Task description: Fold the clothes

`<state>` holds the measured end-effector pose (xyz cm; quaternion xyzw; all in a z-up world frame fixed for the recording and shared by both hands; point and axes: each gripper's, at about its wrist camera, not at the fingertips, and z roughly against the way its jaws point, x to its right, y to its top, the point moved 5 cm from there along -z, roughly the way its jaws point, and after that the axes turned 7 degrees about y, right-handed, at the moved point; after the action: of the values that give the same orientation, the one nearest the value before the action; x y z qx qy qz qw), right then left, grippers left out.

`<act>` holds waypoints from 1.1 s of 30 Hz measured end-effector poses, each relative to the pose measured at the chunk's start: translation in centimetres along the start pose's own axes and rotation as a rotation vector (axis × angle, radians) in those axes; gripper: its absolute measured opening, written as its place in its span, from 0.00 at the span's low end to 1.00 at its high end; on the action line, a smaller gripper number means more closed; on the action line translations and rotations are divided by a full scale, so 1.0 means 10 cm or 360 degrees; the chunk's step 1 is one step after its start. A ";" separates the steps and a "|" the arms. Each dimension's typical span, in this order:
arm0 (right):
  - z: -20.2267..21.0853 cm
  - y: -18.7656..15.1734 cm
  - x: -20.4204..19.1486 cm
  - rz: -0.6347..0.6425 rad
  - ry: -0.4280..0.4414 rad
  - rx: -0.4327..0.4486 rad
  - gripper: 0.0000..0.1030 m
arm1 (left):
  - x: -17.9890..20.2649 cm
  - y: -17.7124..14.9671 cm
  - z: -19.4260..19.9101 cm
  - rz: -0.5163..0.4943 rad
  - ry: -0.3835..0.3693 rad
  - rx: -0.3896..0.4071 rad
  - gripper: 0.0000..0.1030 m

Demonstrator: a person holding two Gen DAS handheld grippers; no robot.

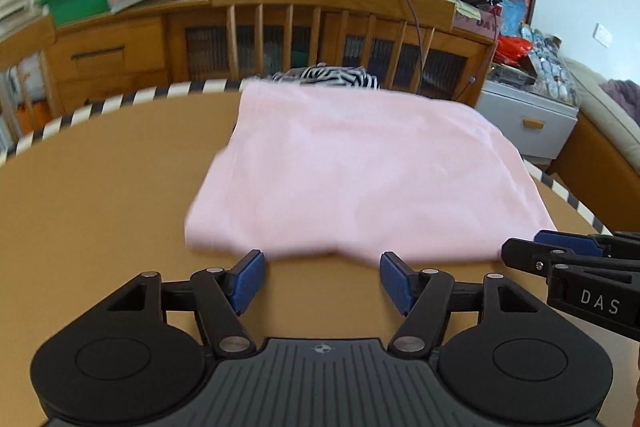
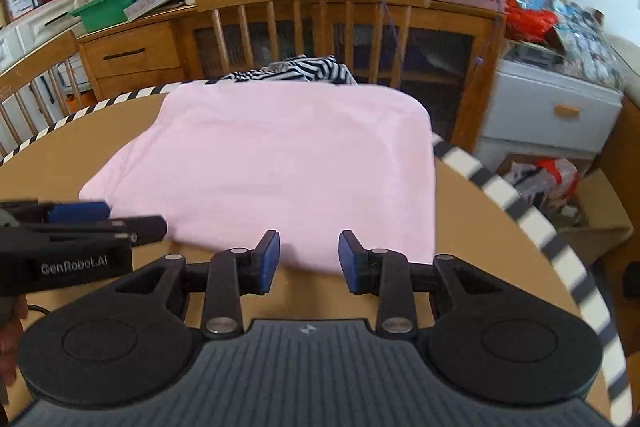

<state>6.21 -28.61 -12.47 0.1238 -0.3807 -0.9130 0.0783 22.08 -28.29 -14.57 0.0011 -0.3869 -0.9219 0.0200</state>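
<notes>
Pink soft garment [image 1: 348, 171], folded roughly rectangular, wooden table [image 1: 100, 195].

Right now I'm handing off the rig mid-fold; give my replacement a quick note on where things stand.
Left hand-held gripper: open, empty, at the near edge of the pink garment.
Right hand-held gripper: open, empty, at the same edge further right.
Pink garment lies folded flat on the round table.
Striped garment sits bunched at the far edge, not yet folded.
Left: finish or set aside the pink one, then fold the striped one.

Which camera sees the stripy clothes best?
The right wrist view: the stripy clothes show up clearly behind the pink garment. The left wrist view shows only a blurrier sliver above the pink edge.
</notes>
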 end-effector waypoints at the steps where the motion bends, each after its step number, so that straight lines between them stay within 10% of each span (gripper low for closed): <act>1: 0.03 -0.05 -0.01 -0.0010 0.0001 0.0000 0.35 | 0.00 -0.05 0.05 0.0001 0.0004 0.0026 0.65; 19: 0.08 -0.47 -0.11 0.0011 -0.0141 0.0136 0.81 | -0.09 -0.38 0.25 -0.0060 0.0148 0.0147 0.95; 33: 0.08 -0.49 -0.11 0.0010 -0.0127 0.0125 0.88 | -0.11 -0.36 0.22 -0.0049 0.0177 0.0138 0.96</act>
<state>6.82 -24.39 -15.20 0.0892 -0.4194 -0.9013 0.0611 23.03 -24.20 -15.64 0.0592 -0.4246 -0.9030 0.0271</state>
